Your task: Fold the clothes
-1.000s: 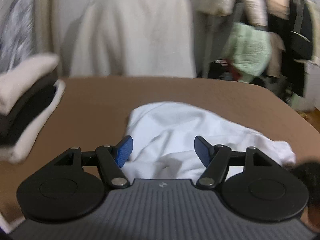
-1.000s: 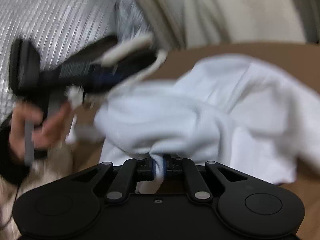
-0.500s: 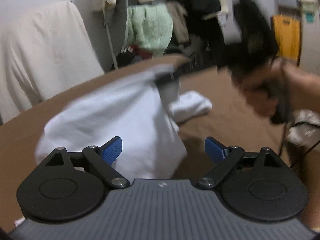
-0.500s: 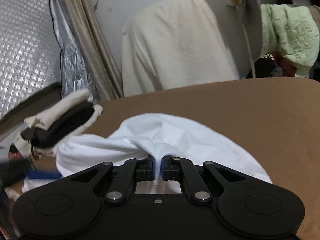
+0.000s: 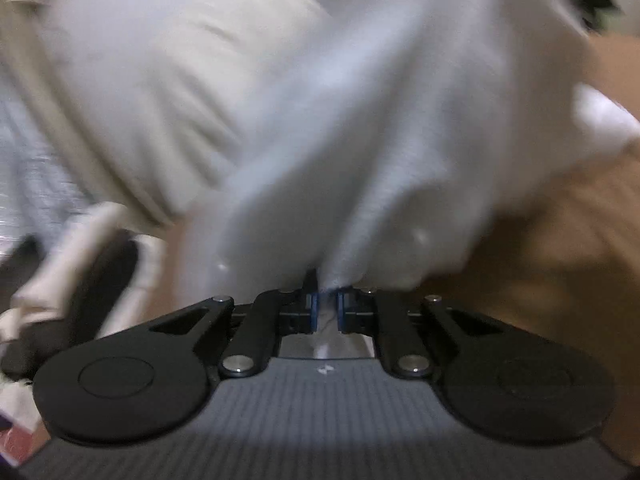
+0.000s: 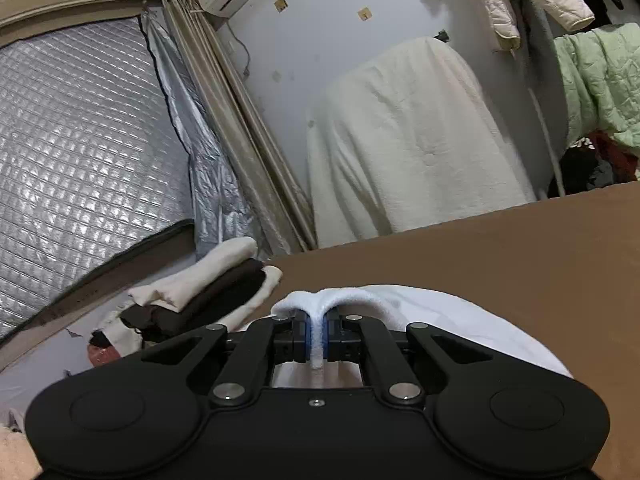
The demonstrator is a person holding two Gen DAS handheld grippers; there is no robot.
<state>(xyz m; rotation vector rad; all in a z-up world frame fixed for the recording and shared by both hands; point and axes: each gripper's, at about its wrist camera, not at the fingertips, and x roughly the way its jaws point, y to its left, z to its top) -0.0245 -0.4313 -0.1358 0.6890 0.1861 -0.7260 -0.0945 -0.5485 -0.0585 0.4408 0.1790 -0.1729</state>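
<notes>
Both the left gripper (image 5: 327, 312) and right gripper (image 6: 318, 334) pinch the white garment (image 6: 460, 320), jaws closed on its fabric. It is bunched and unfolded (a folded stack (image 6: 208, 284) sits beside it), so folding looks barely begun.

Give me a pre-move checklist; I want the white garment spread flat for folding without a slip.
1. Left claw pinching the white cotton garment: ok.
2. Right claw pinching the garment's thick edge: ok.
3. Brown tabletop bare beyond the garment: ok.
4. Folded cream-and-brown clothes stack apart from the garment: ok.
5. Garment untwisted between claws: cannot tell, left view blurred.
</notes>
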